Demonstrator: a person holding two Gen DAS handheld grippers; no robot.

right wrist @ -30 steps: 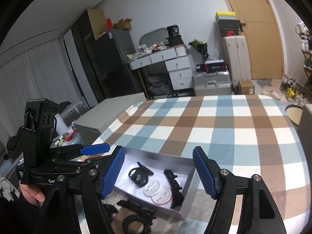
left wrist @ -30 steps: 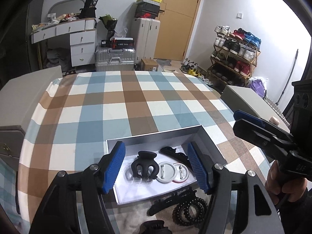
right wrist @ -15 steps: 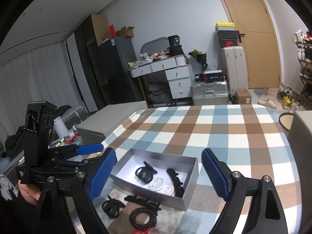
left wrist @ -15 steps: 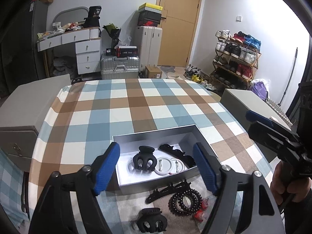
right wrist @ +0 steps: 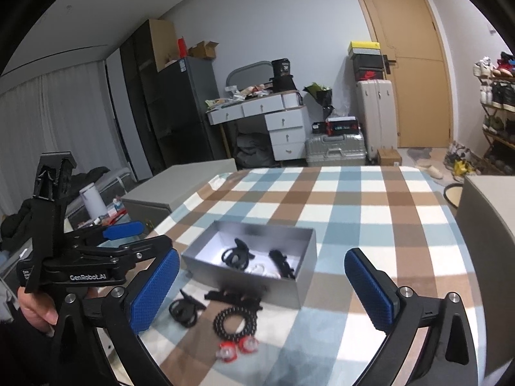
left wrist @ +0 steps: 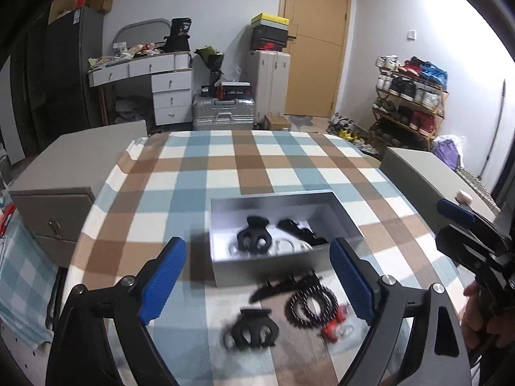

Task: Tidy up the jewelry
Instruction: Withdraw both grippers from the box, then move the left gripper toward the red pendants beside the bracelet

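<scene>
A cluttered room is seen: tan door at far wall, shoe rack far right, white desk far left. The checked surface fills the middle ground. An open grey box holding black clips is set near-centre; claw clip, beaded ring and red pieces are scattered just nearer. Fingers of left gripper and right gripper are spread wide, nothing held.

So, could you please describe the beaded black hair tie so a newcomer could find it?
On the checked tablecloth, look just in front of the grey box. The beaded hair tie lies there: a coiled ring of small black beads, unlike the solid claw clip beside it.
</scene>
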